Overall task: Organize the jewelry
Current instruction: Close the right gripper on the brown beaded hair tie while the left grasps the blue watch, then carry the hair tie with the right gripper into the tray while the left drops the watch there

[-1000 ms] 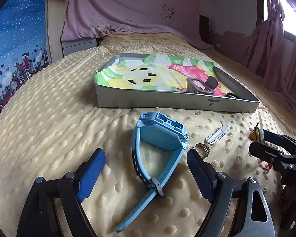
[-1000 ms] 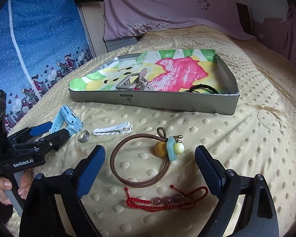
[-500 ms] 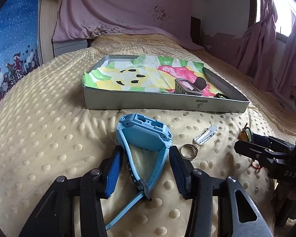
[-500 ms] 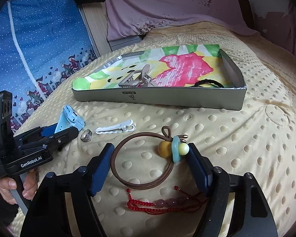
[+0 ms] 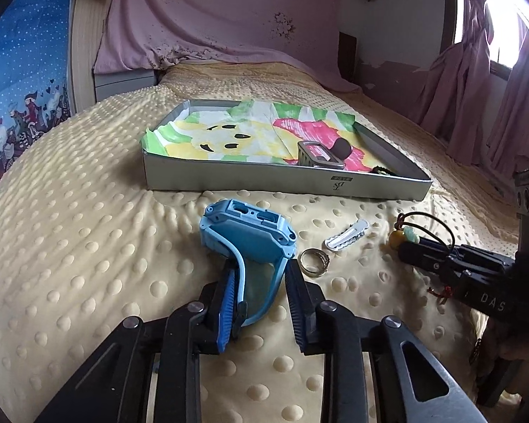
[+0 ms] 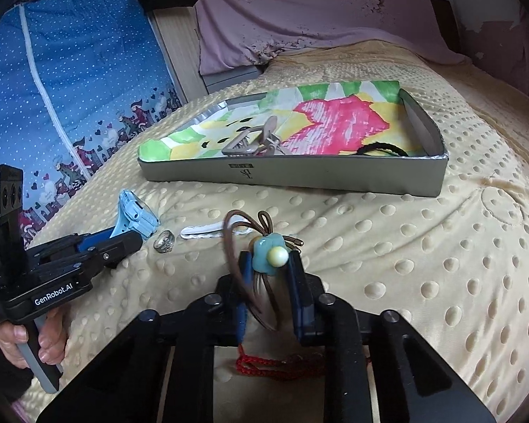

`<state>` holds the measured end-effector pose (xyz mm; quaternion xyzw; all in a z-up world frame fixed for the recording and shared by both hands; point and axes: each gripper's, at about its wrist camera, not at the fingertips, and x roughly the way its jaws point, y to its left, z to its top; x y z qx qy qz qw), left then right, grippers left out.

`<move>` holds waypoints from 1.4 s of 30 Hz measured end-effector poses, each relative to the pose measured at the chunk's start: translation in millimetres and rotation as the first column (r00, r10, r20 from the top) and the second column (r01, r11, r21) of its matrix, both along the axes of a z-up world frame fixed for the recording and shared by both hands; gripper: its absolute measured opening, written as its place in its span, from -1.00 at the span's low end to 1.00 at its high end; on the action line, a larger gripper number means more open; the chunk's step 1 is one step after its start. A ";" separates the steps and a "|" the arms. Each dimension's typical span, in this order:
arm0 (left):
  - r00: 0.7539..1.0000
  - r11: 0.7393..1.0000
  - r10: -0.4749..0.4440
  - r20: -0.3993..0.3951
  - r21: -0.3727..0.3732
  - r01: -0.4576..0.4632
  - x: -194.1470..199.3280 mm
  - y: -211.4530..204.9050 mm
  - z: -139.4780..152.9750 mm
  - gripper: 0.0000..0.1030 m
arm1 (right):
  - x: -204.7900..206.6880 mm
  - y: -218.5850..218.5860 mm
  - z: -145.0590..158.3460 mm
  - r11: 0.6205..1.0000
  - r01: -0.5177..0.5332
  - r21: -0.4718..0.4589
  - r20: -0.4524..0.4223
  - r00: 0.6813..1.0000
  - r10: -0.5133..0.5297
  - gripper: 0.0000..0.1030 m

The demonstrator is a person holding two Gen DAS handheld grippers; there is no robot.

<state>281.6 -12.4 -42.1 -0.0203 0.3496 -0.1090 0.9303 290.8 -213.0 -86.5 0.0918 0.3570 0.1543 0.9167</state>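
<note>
Jewelry tray [image 5: 285, 180] lies ahead of both our jaws, well apart | our left gripper [image 5: 261, 290] clamps the blue watch [image 5: 248, 238] by its strap | ring [image 5: 314, 262] and white clip [image 5: 345, 238] sit just right of those jaws | our right gripper [image 6: 266, 278] pinches the brown hair tie [image 6: 261, 250] | red bracelet [image 6: 278, 365] lies beneath it.

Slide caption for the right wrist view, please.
Right hand-held gripper shut on beaded hair tie, gray tray ahead on the bed.
</note>
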 end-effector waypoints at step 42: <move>0.997 0.997 0.069 0.045 -0.043 -0.067 129.2 -47.1 26.3 -0.50 | 106.2 -26.5 33.2 0.997 0.042 -0.070 0.047 0.998 -0.039 -0.67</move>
